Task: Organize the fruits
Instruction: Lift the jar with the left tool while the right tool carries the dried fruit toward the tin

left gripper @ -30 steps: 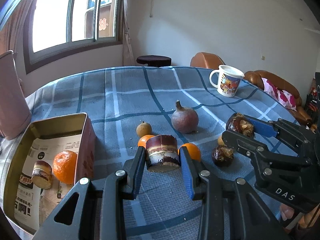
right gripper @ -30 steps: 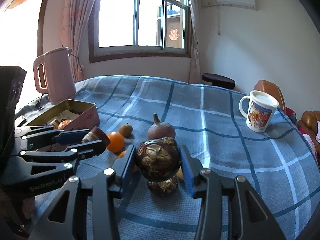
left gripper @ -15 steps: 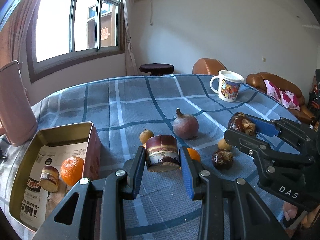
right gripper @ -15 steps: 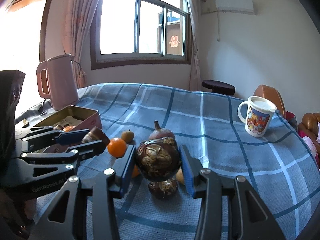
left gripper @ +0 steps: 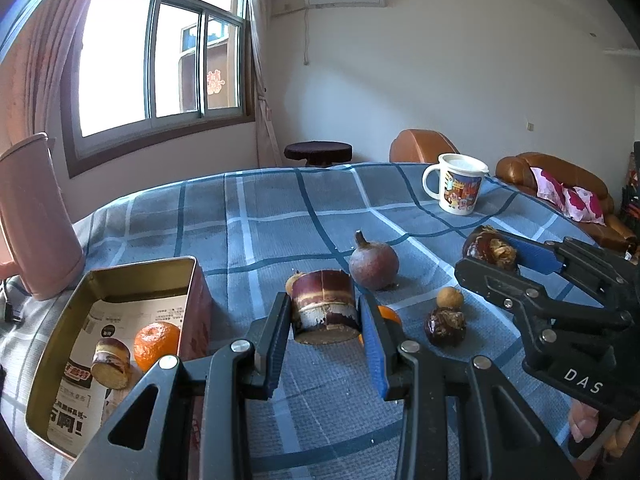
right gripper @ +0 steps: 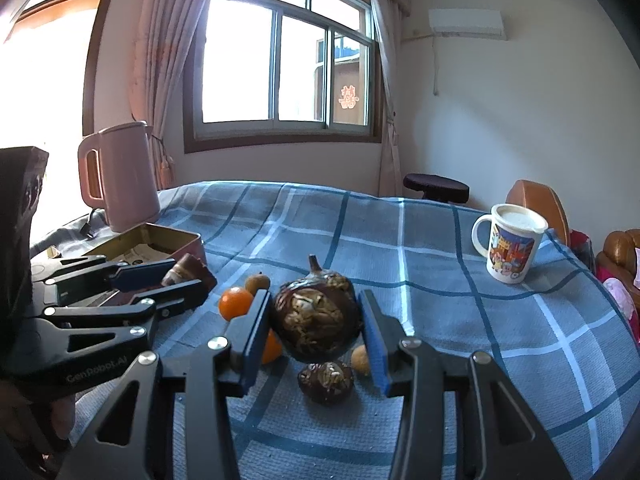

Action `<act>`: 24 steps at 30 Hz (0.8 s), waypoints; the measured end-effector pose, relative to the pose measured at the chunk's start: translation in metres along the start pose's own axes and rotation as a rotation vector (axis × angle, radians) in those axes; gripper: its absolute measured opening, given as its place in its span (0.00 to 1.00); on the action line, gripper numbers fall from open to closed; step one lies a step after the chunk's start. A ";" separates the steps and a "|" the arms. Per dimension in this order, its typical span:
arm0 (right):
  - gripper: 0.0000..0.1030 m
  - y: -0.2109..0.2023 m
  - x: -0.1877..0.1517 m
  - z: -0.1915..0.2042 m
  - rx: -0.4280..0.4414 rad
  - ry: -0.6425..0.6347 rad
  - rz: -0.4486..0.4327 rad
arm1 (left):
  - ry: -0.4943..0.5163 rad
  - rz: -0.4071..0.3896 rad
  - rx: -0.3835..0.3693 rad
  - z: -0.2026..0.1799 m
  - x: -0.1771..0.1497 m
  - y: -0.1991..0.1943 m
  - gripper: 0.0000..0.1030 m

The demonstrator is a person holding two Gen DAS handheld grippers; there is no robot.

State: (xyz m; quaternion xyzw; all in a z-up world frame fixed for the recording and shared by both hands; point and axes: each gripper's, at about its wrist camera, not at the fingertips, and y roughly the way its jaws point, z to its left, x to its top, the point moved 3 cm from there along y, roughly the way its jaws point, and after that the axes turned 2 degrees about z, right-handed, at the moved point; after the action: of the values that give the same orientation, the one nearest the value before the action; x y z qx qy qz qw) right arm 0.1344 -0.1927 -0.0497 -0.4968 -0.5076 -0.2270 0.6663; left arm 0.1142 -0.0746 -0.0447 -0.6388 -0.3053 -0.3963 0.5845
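Left edge of the table: pink kettle [left gripper: 34,216], standing behind the tin.

Open metal tin [left gripper: 60,320], paper-lined, just right of the kettle. Inside: one mandarin [left gripper: 157,340] and one cut sugarcane piece [left gripper: 111,363], touching or nearly so, at the near end. The far end is bare.

Left gripper [left gripper: 325,312], right of the tin and close to its red side wall: jaws clamped on a short sugarcane section [left gripper: 323,306], lifted clear of the cloth, cut ends facing up and down, long axis roughly upright. The tin lies to this gripper's left, so the left hand is the nearer one; the likely move is a short carry leftward over the wall.

Loose on the cloth right of the tin: a round purple fruit with a stem [left gripper: 374,265], a second mandarin [right gripper: 236,303], two small longans [left gripper: 449,297] [right gripper: 257,283], a dark mangosteen [left gripper: 445,326].

Right gripper [right gripper: 316,326], farthest from the tin: jaws clamped on another mangosteen [right gripper: 316,322], held above the one lying on the cloth.

Far right: a printed mug [left gripper: 458,189].
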 end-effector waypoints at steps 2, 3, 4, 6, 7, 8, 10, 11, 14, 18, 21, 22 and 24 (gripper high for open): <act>0.45 -0.001 0.000 0.000 0.000 0.001 -0.005 | 0.001 -0.006 0.003 0.000 0.000 -0.001 0.36; 0.45 -0.002 0.001 0.000 0.000 0.001 -0.008 | 0.001 -0.010 0.005 0.000 0.000 -0.002 0.36; 0.45 -0.002 0.001 0.000 0.000 0.002 -0.010 | 0.002 -0.015 0.007 0.000 0.000 -0.003 0.36; 0.45 -0.002 0.001 0.000 0.000 0.002 -0.014 | 0.004 -0.023 0.011 -0.001 0.000 -0.005 0.36; 0.45 -0.003 0.001 -0.001 0.000 0.002 -0.017 | 0.004 -0.027 0.013 -0.001 0.000 -0.005 0.36; 0.45 -0.003 0.001 -0.001 0.000 0.001 -0.020 | 0.005 -0.031 0.015 -0.001 0.000 -0.006 0.36; 0.45 -0.004 0.001 -0.001 0.000 0.001 -0.027 | 0.006 -0.038 0.018 -0.001 0.000 -0.008 0.36; 0.45 -0.005 0.001 -0.002 0.000 0.001 -0.029 | 0.006 -0.042 0.019 -0.001 0.000 -0.009 0.36; 0.45 -0.007 0.001 -0.001 0.000 0.002 -0.038 | 0.003 -0.053 0.024 0.000 0.000 -0.011 0.36; 0.45 -0.009 0.001 -0.002 -0.002 0.002 -0.050 | -0.004 -0.062 0.027 0.001 0.000 -0.013 0.36; 0.45 -0.010 0.001 -0.002 -0.002 0.002 -0.058 | -0.005 -0.071 0.031 0.000 0.000 -0.014 0.36; 0.45 -0.011 0.001 -0.002 -0.002 0.002 -0.062 | -0.006 -0.074 0.032 0.001 0.000 -0.014 0.36; 0.45 -0.012 0.001 -0.003 -0.002 0.003 -0.067 | -0.009 -0.079 0.033 0.001 0.000 -0.015 0.36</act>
State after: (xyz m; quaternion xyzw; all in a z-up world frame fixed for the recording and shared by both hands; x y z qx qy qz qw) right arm 0.1264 -0.1996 -0.0436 -0.4799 -0.5230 -0.2505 0.6584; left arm 0.1019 -0.0715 -0.0368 -0.6184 -0.3393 -0.4112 0.5774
